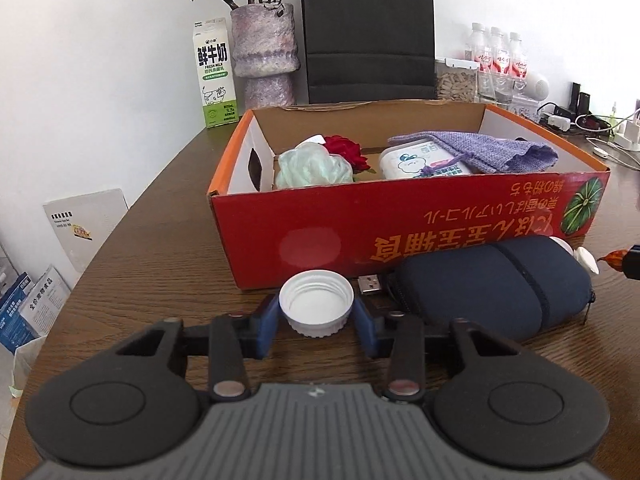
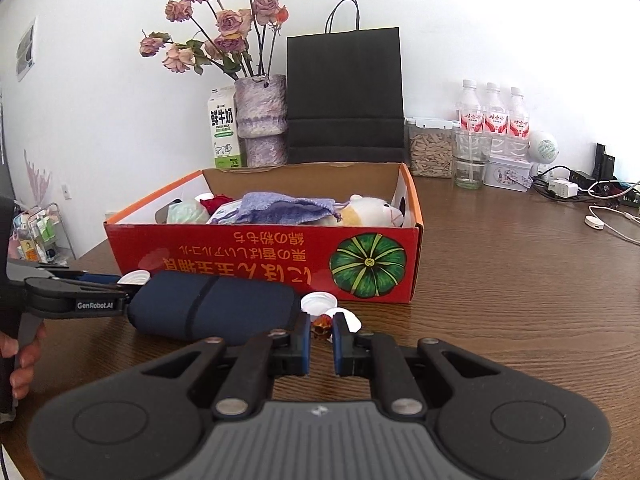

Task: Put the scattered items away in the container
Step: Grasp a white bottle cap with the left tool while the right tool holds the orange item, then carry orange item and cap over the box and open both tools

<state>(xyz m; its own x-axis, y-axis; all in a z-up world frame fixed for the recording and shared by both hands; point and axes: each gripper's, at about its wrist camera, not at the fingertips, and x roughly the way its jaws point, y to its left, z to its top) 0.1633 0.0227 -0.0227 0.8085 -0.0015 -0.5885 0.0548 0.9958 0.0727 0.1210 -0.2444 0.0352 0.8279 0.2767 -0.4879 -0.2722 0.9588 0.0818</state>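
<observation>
I see the white cap [image 1: 317, 309] on the table [image 1: 160, 240], just in front of the red box [image 1: 400, 216]. My left gripper [image 1: 317, 318] pinches the cap between its blue fingers [image 1: 267, 326]. Right of the cap, touching the box front, lies the dark pouch [image 1: 492, 284]. My right gripper [image 2: 321, 342], near the box's front right corner, has its jaws pressed on a small amber object [image 2: 322, 325].

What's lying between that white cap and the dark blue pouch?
A USB plug lies on the table between the white cap and the dark blue pouch, in the left wrist view. Its cable runs under the pouch.
</observation>
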